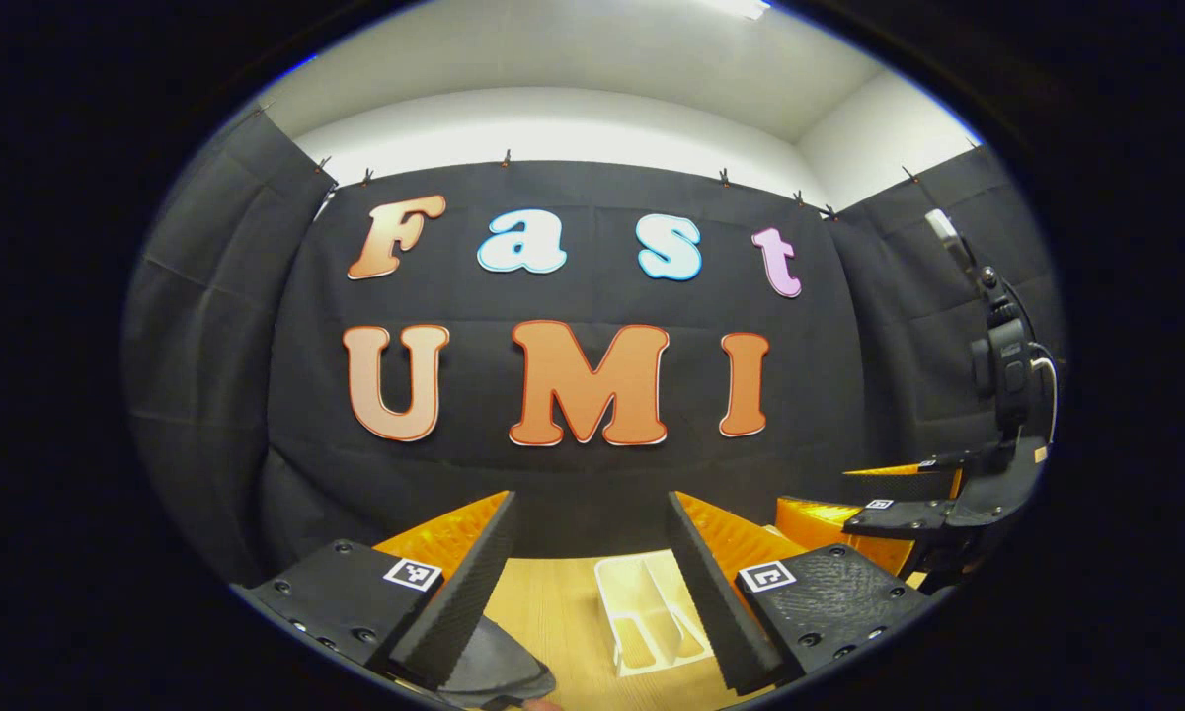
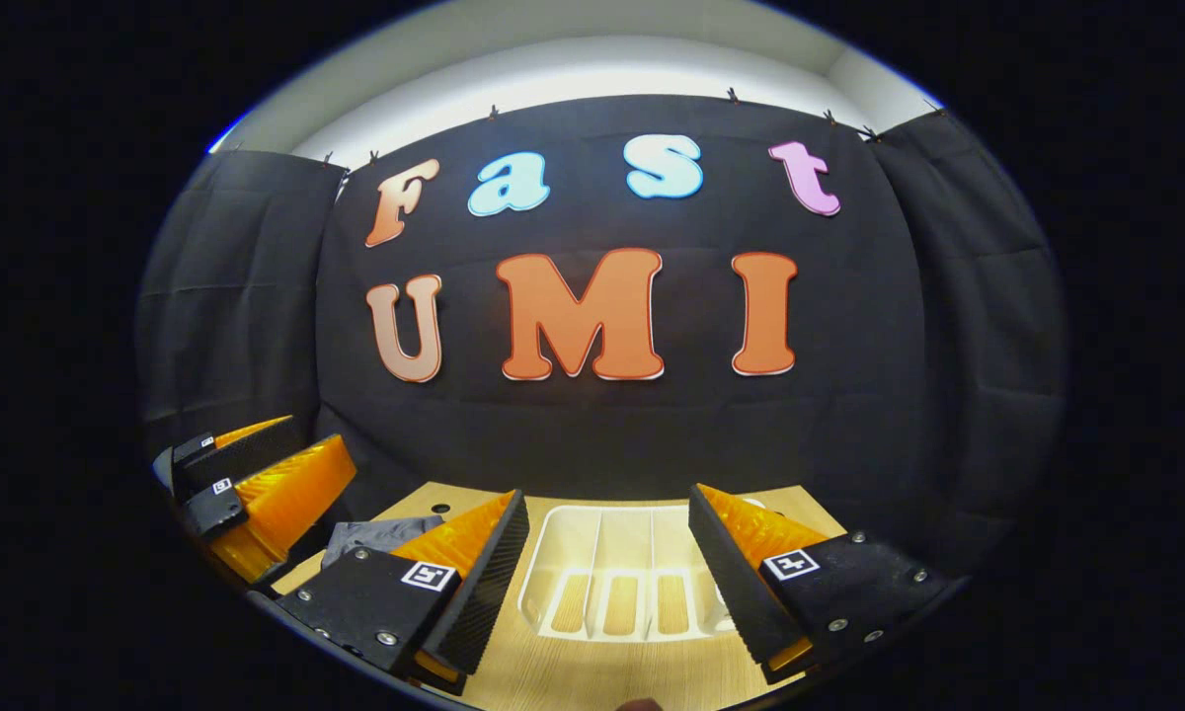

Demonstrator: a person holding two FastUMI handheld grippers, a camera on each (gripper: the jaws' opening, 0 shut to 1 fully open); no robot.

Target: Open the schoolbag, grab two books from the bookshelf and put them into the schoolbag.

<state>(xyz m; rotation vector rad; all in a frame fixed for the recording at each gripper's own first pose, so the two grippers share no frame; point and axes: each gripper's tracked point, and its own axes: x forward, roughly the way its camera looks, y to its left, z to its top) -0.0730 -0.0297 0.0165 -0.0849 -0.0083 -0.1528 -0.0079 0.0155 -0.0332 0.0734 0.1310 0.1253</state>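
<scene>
I hold both sets of jaws well above the wooden counter (image 2: 592, 681), facing the black cloth wall (image 2: 612, 425) at the far side of the booth. My left gripper (image 1: 592, 583) has its jaws wide apart with nothing between them; past the gap, down on the counter, stands the white bookshelf (image 1: 647, 612), a slotted rack with upright dividers, lying a little right of the middle between my left fingers and apart from them. At the near left, under my left finger, a dark rounded piece of the schoolbag (image 1: 499, 671) shows at the lower edge. Off to the right in the left gripper view I see my right gripper, held higher and to the side. In the right gripper view, my right gripper (image 2: 607, 573) also has its jaws spread, clamped on nothing, and the bookshelf (image 2: 627, 578) sits almost squarely between the two fingers, farther off and lower, its slots running away from me; I see no books standing in the slots. To the near left there, a grey fold of the schoolbag (image 2: 370, 538) lies on the counter beside the left finger, and beyond it my left gripper (image 2: 247, 484) hangs at the left edge, jaws apart.
</scene>
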